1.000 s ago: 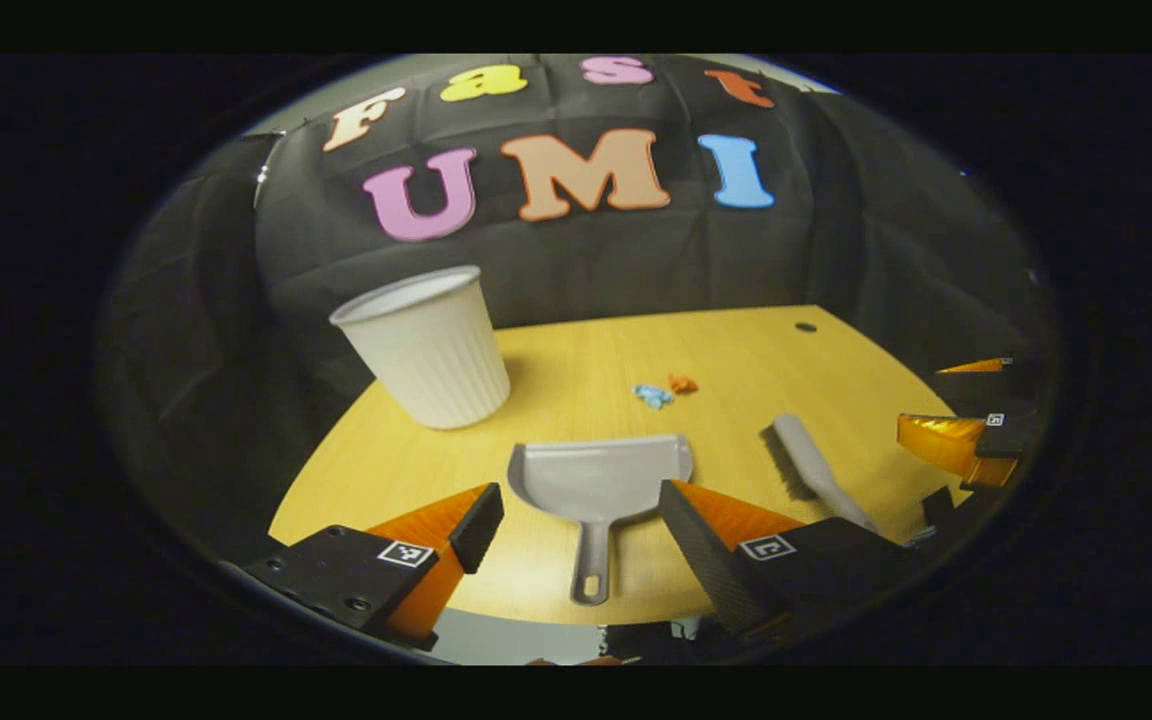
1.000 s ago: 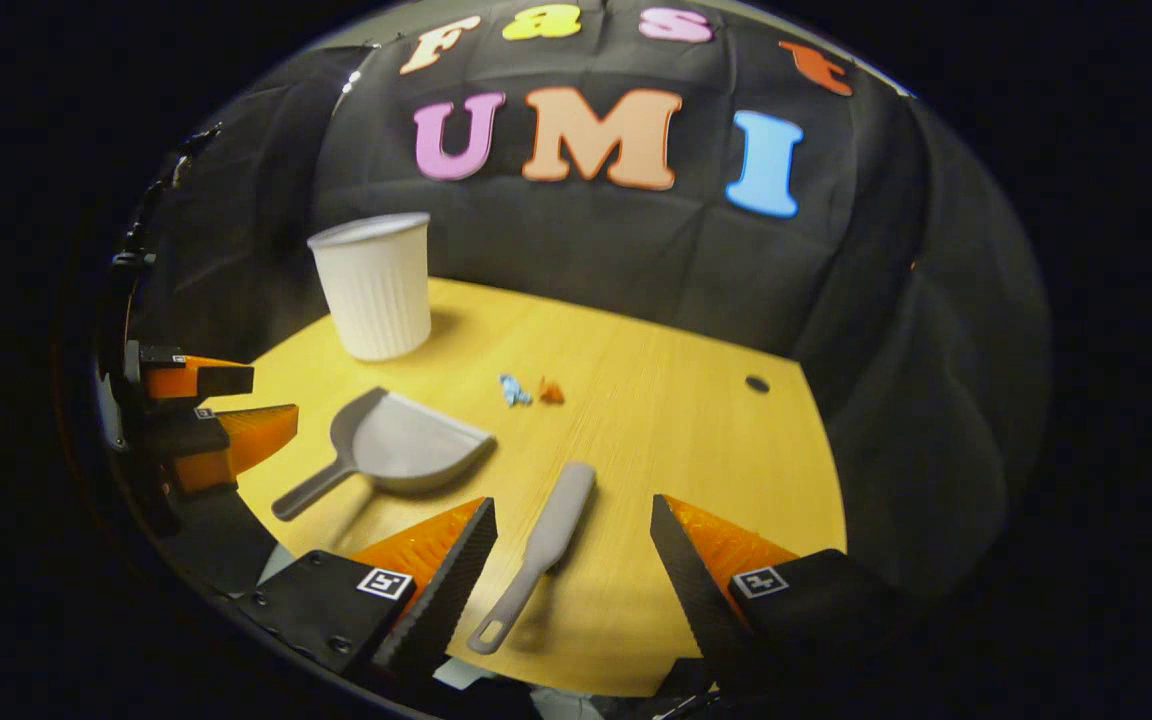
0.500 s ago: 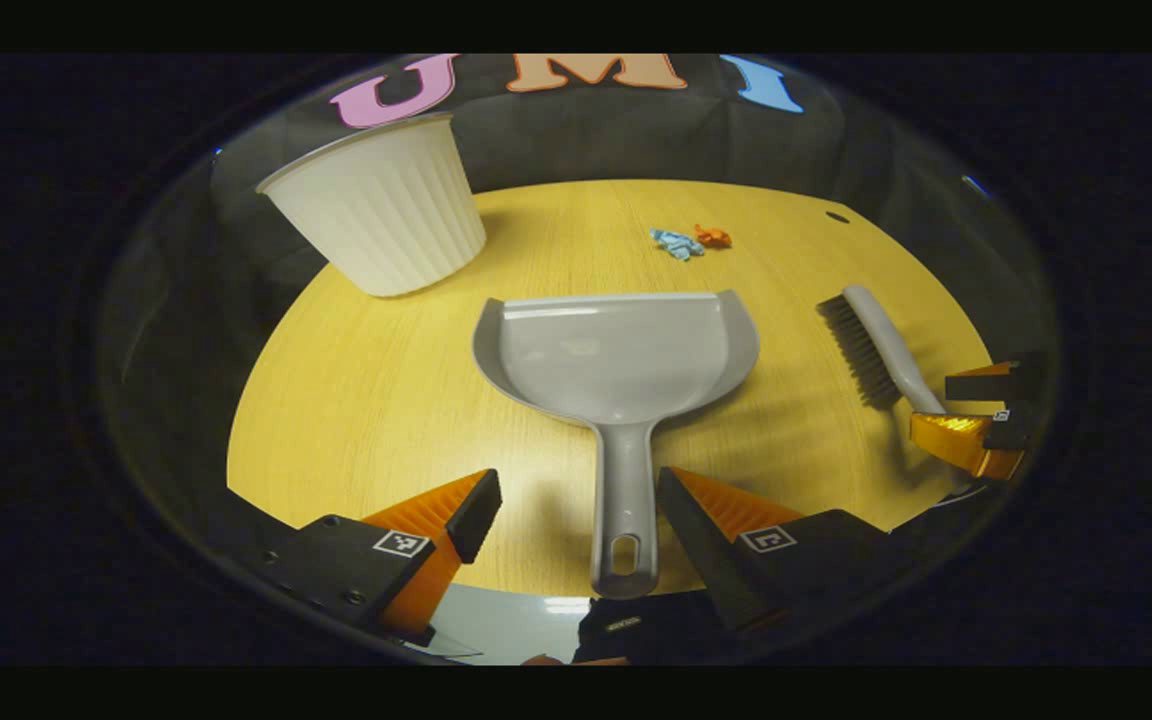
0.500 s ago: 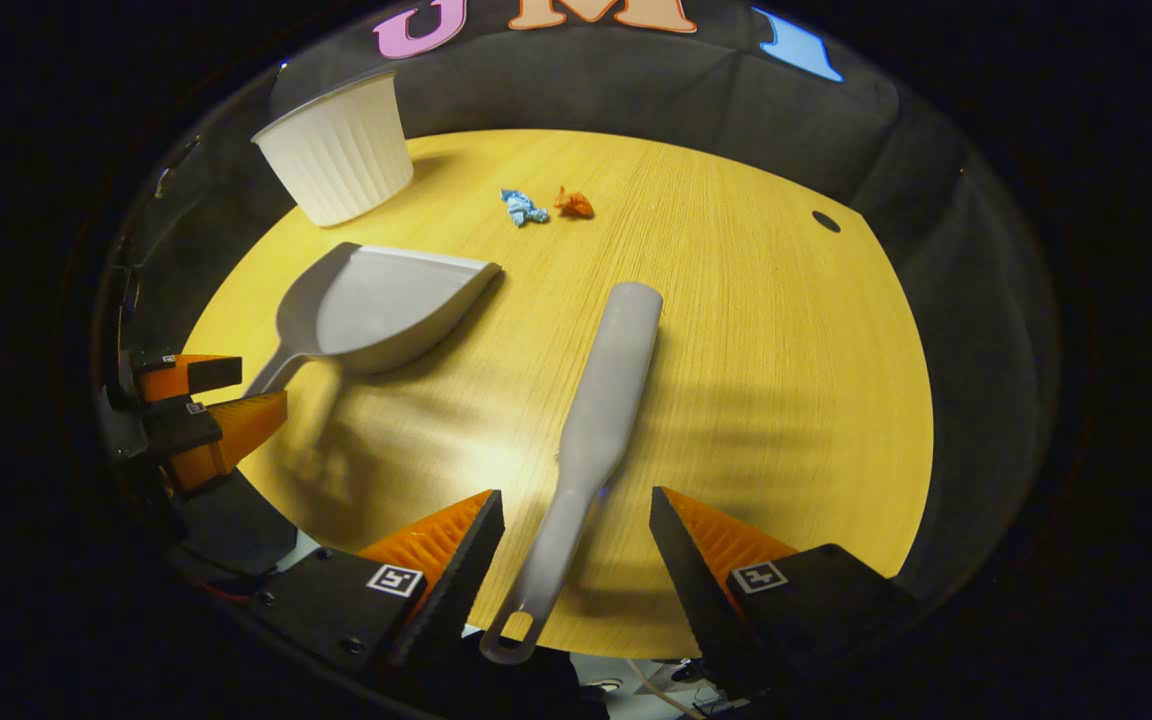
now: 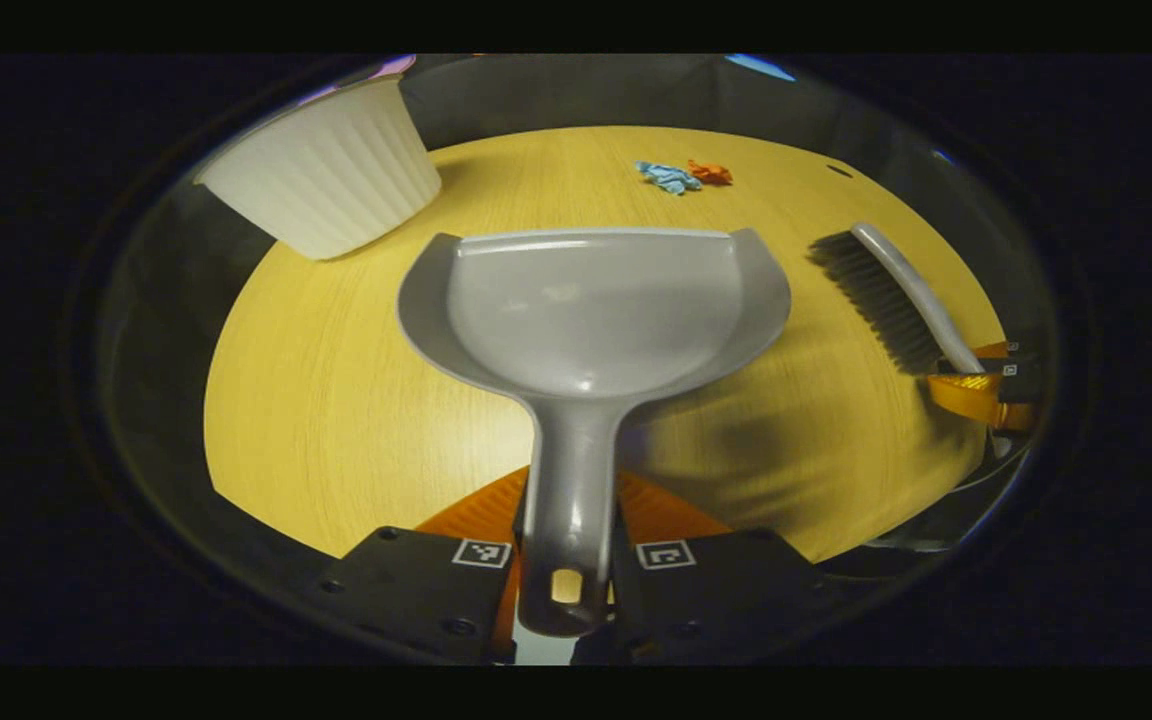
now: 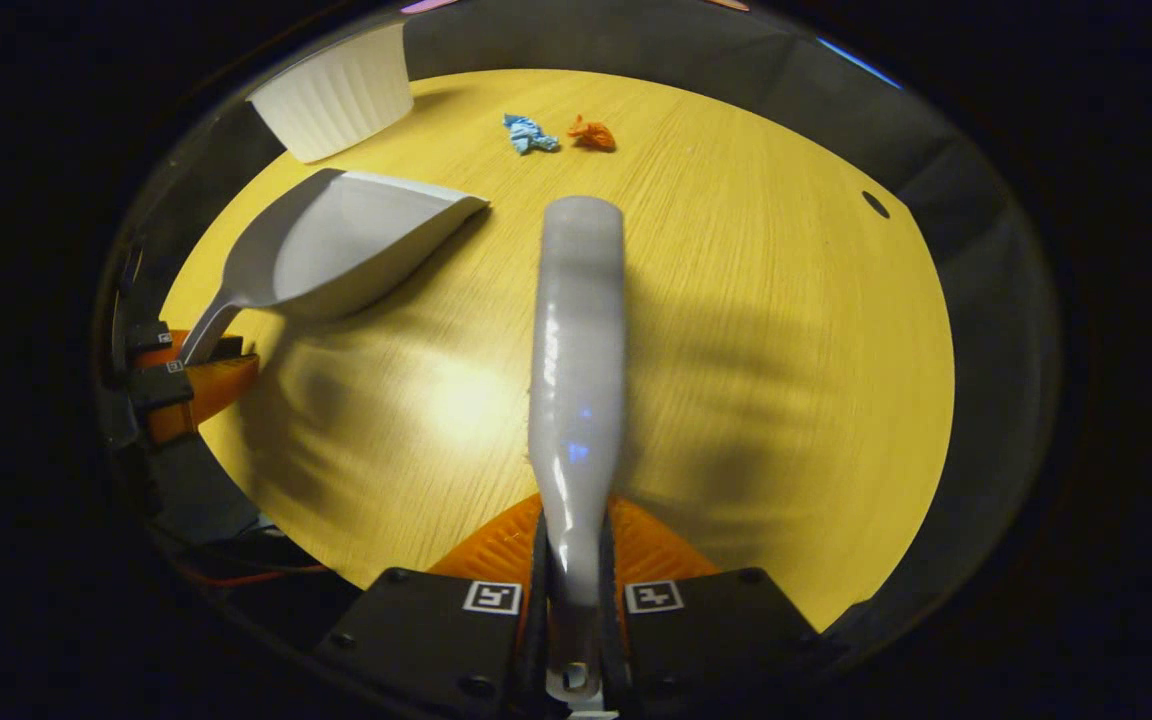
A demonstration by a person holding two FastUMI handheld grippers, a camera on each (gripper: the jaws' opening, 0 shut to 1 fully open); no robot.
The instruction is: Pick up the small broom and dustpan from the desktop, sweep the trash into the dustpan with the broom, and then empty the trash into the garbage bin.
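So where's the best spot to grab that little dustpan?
By its narrow handle, from the near end: the dustpan has a wide scoop but a slim straight handle pointing toward the holder. The left hand-held gripper is shut on that handle.

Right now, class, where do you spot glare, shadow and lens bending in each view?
Right gripper view: glare streaks along the broom, a bright patch and soft shadows on the desktop. Left gripper view: the dustpan casts a shadow rightward; the desktop edge curves.

Left gripper (image 5: 568, 530) fingers now closed on dustpan (image 5: 591, 310) handle; right gripper (image 6: 573, 560) fingers closed on broom (image 6: 576, 370) handle.
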